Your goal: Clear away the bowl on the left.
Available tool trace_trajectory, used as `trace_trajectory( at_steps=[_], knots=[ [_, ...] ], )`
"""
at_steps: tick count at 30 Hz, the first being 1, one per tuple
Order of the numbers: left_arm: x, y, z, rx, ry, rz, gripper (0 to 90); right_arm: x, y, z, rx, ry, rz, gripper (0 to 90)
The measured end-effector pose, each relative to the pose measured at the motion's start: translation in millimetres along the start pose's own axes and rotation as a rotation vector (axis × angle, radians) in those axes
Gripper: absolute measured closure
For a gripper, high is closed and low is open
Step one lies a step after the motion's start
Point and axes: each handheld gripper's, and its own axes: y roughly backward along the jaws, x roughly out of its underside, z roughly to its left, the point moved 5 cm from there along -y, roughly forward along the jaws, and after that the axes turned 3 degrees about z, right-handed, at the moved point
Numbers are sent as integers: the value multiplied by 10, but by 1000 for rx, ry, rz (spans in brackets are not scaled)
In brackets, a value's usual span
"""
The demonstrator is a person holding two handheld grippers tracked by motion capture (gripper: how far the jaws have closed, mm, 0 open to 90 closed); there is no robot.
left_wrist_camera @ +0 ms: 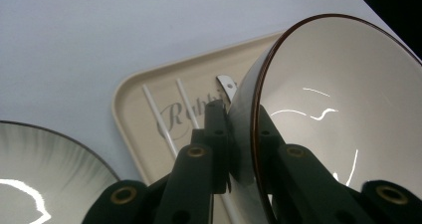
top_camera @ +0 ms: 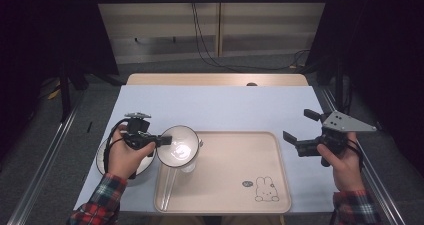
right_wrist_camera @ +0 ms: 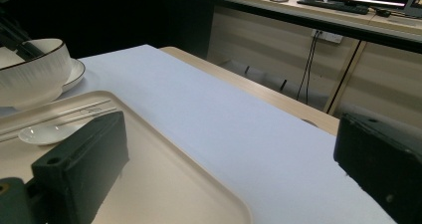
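High view shows the left gripper [top_camera: 161, 141] pinching the rim of a white ceramic bowl with a thin dark edge [top_camera: 178, 146], and the bowl is tilted and lifted over the left end of a beige plastic tray with a small rabbit drawing [top_camera: 235, 170]. In the left gripper view the two black jaws stand close together on the wall of the bowl [left_wrist_camera: 343, 109], one outside and one inside, so the grip looks firm. Beside that hand, a white plate with a dark rim [top_camera: 102, 157] lies on the pale blue table cover [top_camera: 215, 107], just left of the tray and partly hidden by the hand.

On the tray lie a pair of white chopsticks [left_wrist_camera: 164, 119] near its left edge, and a white ceramic spoon [right_wrist_camera: 45, 133] just beside them.

The right gripper [top_camera: 296, 130] hangs over the table at the right side of the tray, well apart from the bowl; its jaws are spread wide with nothing between them.

To my judgement the work is setting the dishes onto the tray. Chopsticks and spoon are already there, and the bowl is in the air and not yet put down. The plate is left outside the tray, so this part is probably not done.
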Motion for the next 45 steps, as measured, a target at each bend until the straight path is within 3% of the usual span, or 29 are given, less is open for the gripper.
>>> trace_trajectory(
  at_steps=[13, 45],
  knots=[
    [-3, -128, -193, 53, -27, 33, 826, -2, 5, 4, 0, 0, 0, 4],
    [83, -408, -525, 122, -88, 133, 826, -1, 10, 1, -4, 3, 2, 4]
  ],
)
